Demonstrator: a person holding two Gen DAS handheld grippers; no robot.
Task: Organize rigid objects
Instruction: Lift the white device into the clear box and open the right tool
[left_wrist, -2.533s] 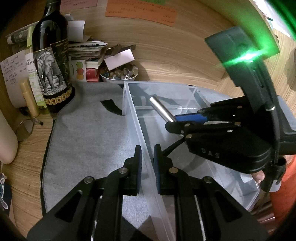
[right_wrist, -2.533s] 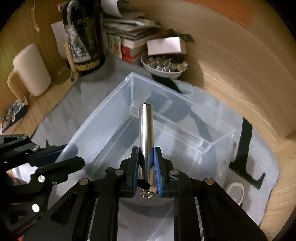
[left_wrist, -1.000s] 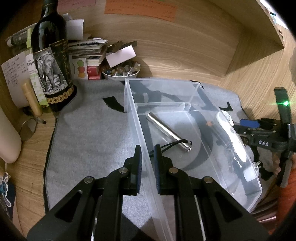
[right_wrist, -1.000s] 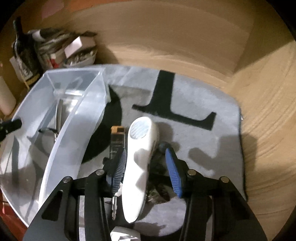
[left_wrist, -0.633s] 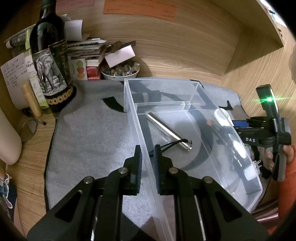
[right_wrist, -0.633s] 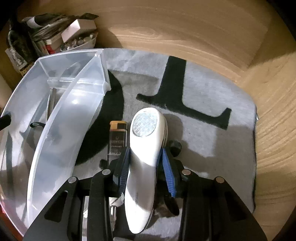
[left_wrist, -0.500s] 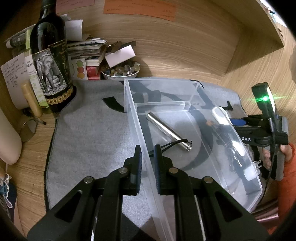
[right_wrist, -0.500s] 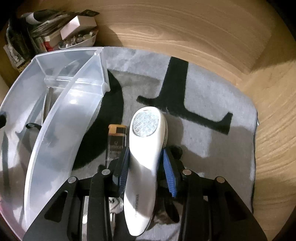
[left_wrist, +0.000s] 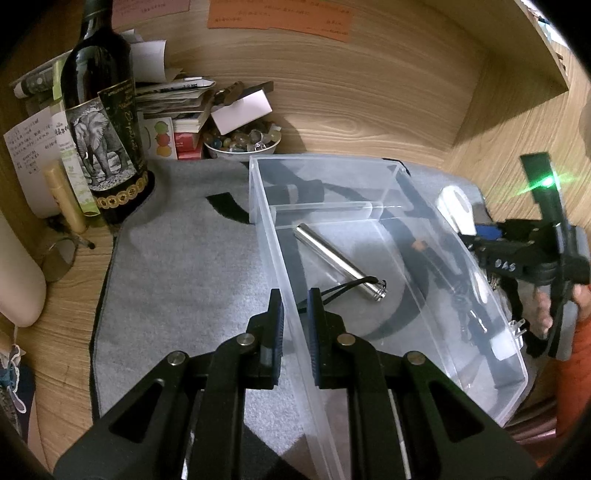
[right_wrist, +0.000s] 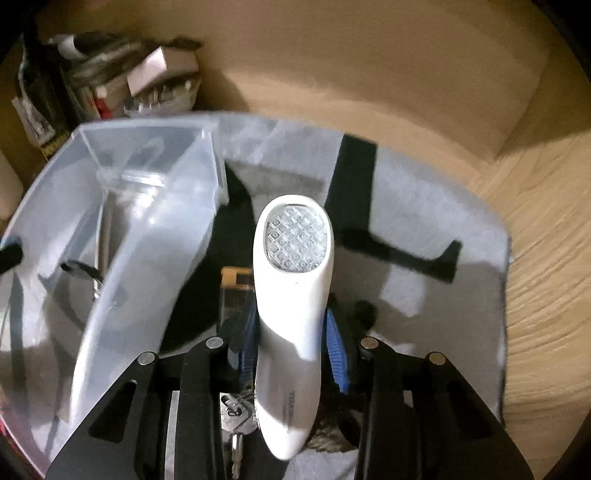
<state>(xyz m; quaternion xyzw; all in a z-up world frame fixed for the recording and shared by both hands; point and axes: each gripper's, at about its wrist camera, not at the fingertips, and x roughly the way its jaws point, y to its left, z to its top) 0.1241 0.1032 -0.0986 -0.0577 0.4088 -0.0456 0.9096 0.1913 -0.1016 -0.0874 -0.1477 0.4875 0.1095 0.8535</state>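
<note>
My left gripper is shut on the near wall of a clear plastic bin. A silver metal cylinder with a black cord lies inside the bin. My right gripper is shut on a white handheld device with a clear patterned window and holds it lifted above the grey mat, right of the bin. In the left wrist view the right gripper and the device show beyond the bin's far wall.
A grey mat with black letters covers the wooden desk. A wine bottle, books and a bowl of stones stand at the back left. A dark lighter-like item and keys lie under the right gripper.
My right gripper left the silver cylinder in the bin, moved right, closed on the white device and has now lifted it off the mat. My left gripper kept its hold on the bin wall.
</note>
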